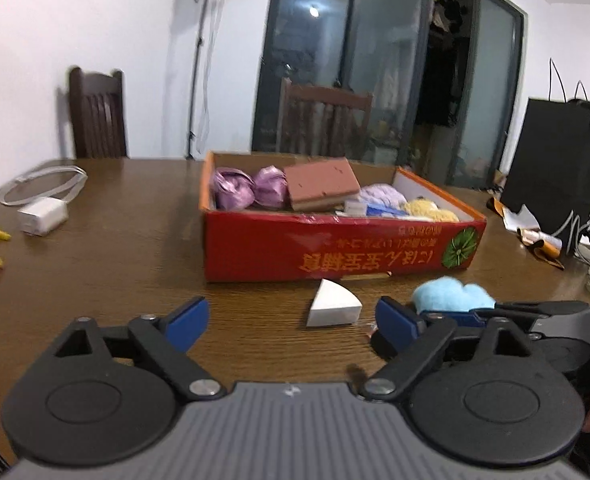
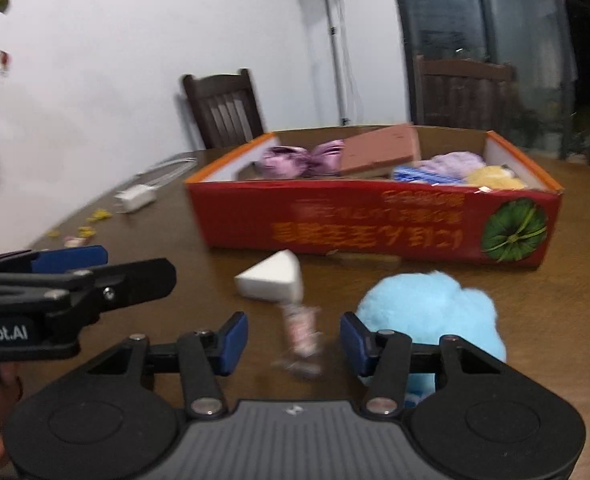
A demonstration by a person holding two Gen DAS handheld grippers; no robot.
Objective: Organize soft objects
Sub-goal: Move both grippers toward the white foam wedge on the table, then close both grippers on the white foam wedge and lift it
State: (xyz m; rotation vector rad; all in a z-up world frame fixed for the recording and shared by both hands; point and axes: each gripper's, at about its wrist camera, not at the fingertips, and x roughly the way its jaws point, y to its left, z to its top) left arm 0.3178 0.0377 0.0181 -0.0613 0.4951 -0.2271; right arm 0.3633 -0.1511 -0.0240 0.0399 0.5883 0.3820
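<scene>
While our left gripper [image 1: 291, 324] gaped wide and empty, our right gripper [image 2: 294, 343] stood narrower, also empty; "Robot.AI" marked the left.

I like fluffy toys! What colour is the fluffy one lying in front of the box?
Light blue plush toy, clearest from the right wrist.

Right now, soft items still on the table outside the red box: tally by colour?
White: 1, foam wedge
Light blue: 1, plush toy
Pink-patterned: 1, small wrapped piece, too blurred to identify
Total: 3
</scene>
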